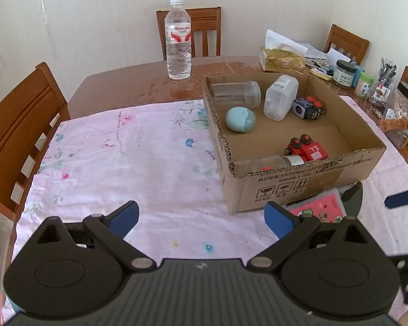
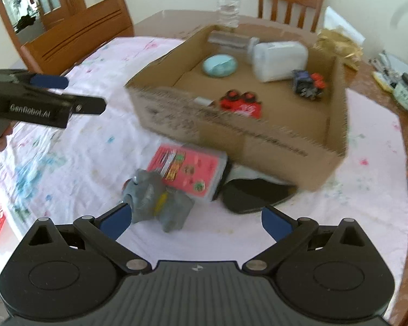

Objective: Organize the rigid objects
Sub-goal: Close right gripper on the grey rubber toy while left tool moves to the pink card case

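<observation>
An open cardboard box [image 1: 299,187] [image 2: 258,141] stands on the pink floral cloth [image 1: 122,163]. Inside lie a clear jar [image 1: 236,93], a white plastic bottle [image 1: 280,99], a blue egg-shaped case [image 1: 240,119], a dark cube toy [image 1: 308,108], a red toy [image 1: 310,149] and a small glass bottle [image 1: 280,161]. In front of the box lie a pink case [image 2: 189,172], a grey toy [image 2: 157,201] and a black flat object [image 2: 253,194]. My left gripper [image 1: 201,218] is open over the cloth. My right gripper [image 2: 194,220] is open just before the grey toy.
A water bottle [image 1: 177,40] stands on the wooden table [image 1: 127,87] behind the box. Tissue pack [image 1: 281,59], jars [image 1: 345,73] and clutter fill the far right. Wooden chairs [image 1: 19,125] surround the table.
</observation>
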`<state>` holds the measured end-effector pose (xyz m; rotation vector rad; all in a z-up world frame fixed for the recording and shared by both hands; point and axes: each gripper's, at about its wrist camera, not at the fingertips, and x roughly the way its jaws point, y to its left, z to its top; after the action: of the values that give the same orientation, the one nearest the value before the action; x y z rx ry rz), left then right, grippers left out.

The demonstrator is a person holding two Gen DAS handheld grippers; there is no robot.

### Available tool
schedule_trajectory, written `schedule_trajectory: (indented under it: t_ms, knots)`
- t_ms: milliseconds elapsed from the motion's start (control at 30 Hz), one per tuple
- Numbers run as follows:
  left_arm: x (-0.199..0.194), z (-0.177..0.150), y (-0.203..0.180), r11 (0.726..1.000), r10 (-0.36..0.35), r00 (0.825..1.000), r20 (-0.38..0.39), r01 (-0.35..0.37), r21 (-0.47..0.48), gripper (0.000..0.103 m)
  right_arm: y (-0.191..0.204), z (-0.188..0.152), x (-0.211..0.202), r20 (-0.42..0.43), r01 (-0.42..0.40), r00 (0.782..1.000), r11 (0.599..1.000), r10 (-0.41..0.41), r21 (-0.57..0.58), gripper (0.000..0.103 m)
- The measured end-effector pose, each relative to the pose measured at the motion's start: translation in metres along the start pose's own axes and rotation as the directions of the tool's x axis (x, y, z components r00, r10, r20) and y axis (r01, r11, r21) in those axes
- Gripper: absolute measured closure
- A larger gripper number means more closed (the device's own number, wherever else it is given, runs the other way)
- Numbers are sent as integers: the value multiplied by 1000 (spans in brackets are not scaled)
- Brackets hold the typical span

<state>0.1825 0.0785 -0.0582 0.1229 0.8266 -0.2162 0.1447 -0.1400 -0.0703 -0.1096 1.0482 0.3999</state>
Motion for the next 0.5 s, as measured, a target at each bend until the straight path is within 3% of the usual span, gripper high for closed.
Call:
schedule_trajectory:
  t_ms: [233,500]
  knots:
    - [-1,-12,8,1000,-21,1000,-18,21,-3,4,25,-8,23,-62,-32,998,999,33,4,0]
    - [-2,-27,15,1000,-30,999,-38,30,4,4,43,-2,43,-26,-1,1000,997,3,72,0]
